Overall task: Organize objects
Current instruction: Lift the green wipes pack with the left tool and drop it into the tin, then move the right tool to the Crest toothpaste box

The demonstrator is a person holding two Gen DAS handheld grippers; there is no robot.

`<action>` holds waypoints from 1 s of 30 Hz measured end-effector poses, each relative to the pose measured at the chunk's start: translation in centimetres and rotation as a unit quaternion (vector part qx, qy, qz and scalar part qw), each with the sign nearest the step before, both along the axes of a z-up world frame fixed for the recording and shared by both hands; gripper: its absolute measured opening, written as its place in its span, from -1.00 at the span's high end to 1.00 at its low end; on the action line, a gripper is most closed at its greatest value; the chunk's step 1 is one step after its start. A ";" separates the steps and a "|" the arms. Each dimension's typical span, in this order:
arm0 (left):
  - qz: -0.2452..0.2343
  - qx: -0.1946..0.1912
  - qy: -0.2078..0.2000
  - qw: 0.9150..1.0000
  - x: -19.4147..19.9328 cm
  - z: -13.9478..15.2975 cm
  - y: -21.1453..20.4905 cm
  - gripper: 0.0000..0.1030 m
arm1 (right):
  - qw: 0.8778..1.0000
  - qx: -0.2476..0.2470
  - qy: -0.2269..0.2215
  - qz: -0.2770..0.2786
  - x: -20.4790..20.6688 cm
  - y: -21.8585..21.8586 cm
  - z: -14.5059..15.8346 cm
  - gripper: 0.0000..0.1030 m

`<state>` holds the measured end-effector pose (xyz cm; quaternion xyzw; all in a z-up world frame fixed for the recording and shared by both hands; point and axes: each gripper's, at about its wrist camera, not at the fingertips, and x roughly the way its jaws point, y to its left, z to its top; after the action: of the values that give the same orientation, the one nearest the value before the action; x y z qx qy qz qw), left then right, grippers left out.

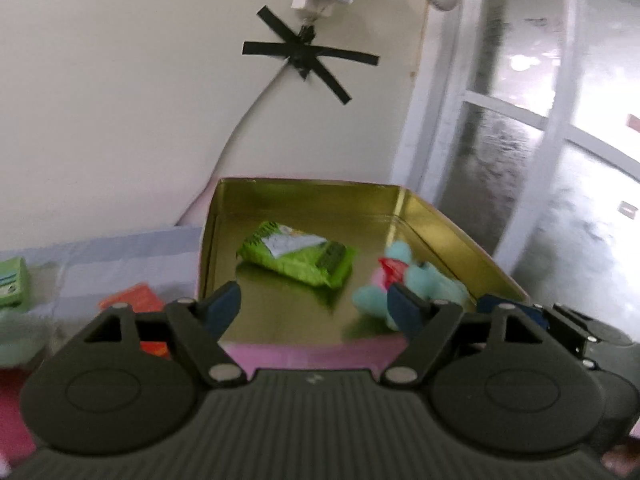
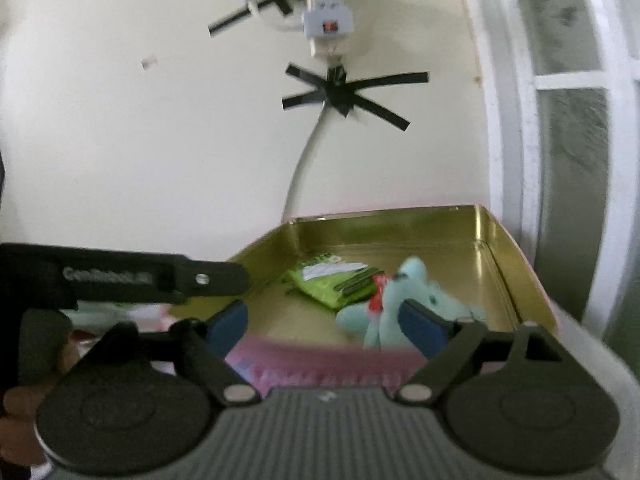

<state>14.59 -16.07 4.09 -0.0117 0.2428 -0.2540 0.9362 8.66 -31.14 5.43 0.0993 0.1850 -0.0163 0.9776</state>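
An open tin (image 1: 460, 236) with a gold inside and pink outer walls stands against the wall. In it lie a green packet (image 1: 298, 260) and, to its right, a light-blue plush toy (image 1: 424, 276) with a red and pink patch. My left gripper (image 1: 314, 310) hovers open over the tin's near edge, nothing between its blue pads. In the right wrist view the same tin (image 2: 500, 248), green packet (image 2: 336, 280) and plush toy (image 2: 424, 288) show. My right gripper (image 2: 323, 328) is open above the near wall, its right finger just in front of the toy.
Left of the tin, on a checked cloth (image 1: 120, 252), lie an orange packet (image 1: 132, 300), a green box (image 1: 12, 284) and a pale green soft thing (image 1: 20, 336). A taped cable (image 1: 308, 52) runs down the wall. A white-framed glass door (image 1: 520, 120) stands right.
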 end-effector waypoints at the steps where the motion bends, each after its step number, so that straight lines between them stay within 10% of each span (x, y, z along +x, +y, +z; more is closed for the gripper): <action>1: -0.004 -0.001 0.000 1.000 -0.8 -0.1 0.4 -0.73 | 1.000 0.012 -0.002 0.002 -0.6 -0.2 -0.2 -0.71; 15: 0.017 -0.020 0.053 0.998 -4.7 -3.5 8.4 -0.83 | 0.988 0.116 0.093 0.045 -7.8 -1.8 -5.2 -0.83; 30: 0.013 -0.070 0.131 0.989 -3.4 -5.9 10.5 -0.87 | 0.989 0.027 0.118 0.086 -6.9 1.7 -5.0 -0.92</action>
<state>11.15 -5.55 -1.82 -0.1134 0.3453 -0.2539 0.8964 1.80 -29.39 0.38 0.1067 0.3069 0.0613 0.9438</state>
